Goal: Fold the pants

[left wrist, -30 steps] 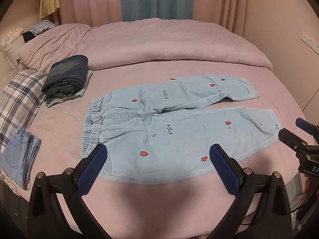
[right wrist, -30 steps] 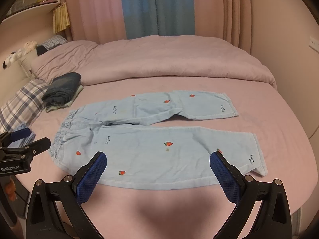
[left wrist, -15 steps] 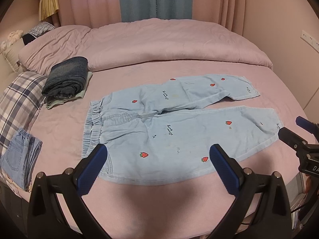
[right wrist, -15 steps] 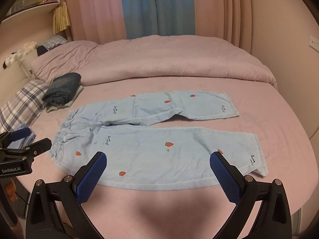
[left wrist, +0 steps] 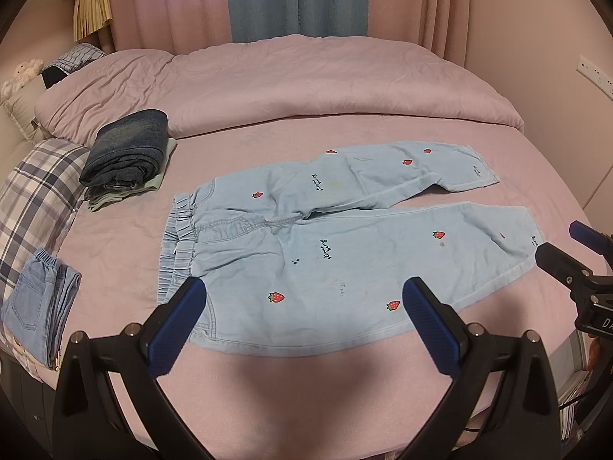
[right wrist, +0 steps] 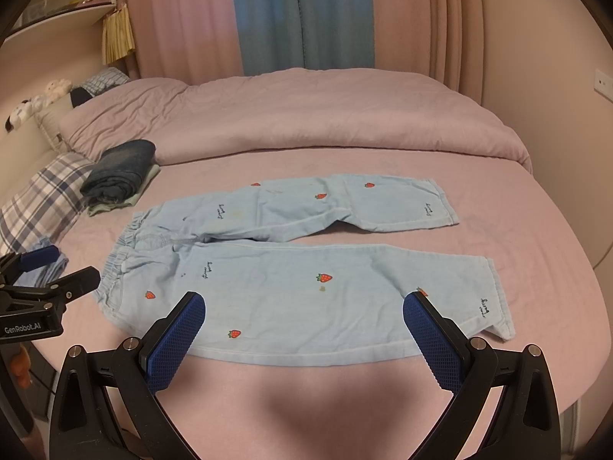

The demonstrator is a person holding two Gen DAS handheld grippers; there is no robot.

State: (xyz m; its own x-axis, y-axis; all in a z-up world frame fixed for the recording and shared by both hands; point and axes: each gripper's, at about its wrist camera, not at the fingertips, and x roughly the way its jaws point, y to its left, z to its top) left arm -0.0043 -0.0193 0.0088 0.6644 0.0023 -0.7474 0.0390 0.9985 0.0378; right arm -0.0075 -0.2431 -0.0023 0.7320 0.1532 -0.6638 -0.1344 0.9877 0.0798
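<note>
Light-blue pants (left wrist: 329,245) (right wrist: 291,280) with red strawberry prints lie spread flat on the pink bed (left wrist: 268,383), waistband to the left, both legs running right. My left gripper (left wrist: 302,306) hovers open over the near hem side of the waist and thigh, holding nothing. My right gripper (right wrist: 302,322) is open too, above the near leg, its right finger close to the cuff. Each gripper shows at the edge of the other's view, the right gripper (left wrist: 567,253) beside the near cuff and the left gripper (right wrist: 53,272) beside the waistband.
Folded dark jeans (left wrist: 126,153) sit on a pale green garment at the back left. A folded light denim piece (left wrist: 38,310) lies on a plaid pillow (left wrist: 34,191) at the left edge. A bunched pink duvet (left wrist: 291,84) fills the back of the bed.
Both grippers have eased very slightly toward the pants. The pants lie unchanged.
</note>
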